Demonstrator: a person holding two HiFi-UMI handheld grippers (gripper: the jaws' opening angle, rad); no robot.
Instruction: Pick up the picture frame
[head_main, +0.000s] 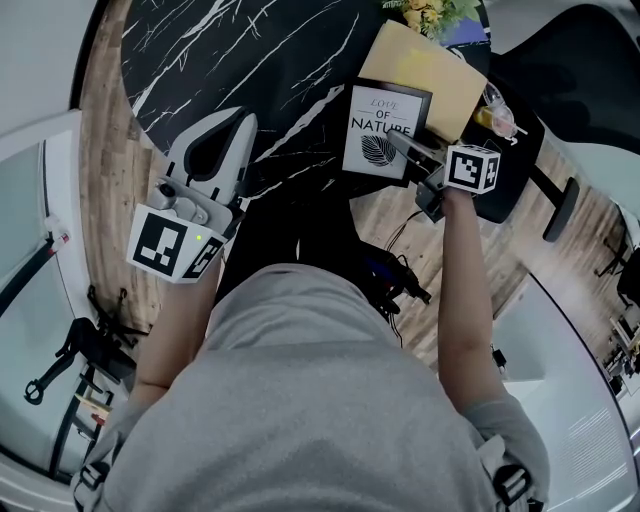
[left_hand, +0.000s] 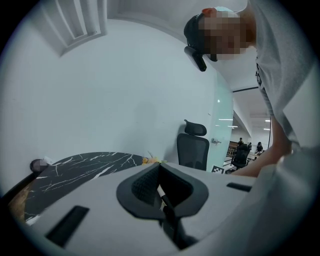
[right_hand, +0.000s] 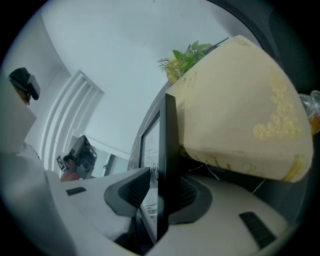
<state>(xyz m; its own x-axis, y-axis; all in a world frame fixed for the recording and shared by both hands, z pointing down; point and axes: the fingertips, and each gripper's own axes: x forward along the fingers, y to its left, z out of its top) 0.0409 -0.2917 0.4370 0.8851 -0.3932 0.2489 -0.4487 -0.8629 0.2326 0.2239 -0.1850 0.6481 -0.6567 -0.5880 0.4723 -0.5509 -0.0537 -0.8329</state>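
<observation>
My R gripper (head_main: 398, 142) has the picture frame (head_main: 385, 132) by its right-hand edge, low down. In the right gripper view the frame (right_hand: 167, 165) runs edge-on between the jaws: the back pad sits on its rear, and the pad on the glass side looks to be pressing too, tho the angle's tight there. The frame is at the near right rim of the black marble table (head_main: 230, 60), just above where the rim gives way to the wood floor (head_main: 420, 230). It's portrait, w/ the long axis pointing up and away from me and the top tipped back. The printed face is toward me and the lettering reads right way up. Behind it a cream package (head_main: 430, 75) lies close against the back, w/ flowers (head_main: 430, 12) past that, so there's no slack rearward. To the right a black office chair (head_main: 560, 60) crowds in. To the left it's bare marble, lots of room. My L gripper (head_main: 235, 125) hangs over the near left part of the table, well apart from the frame, jaws together on nothing.
</observation>
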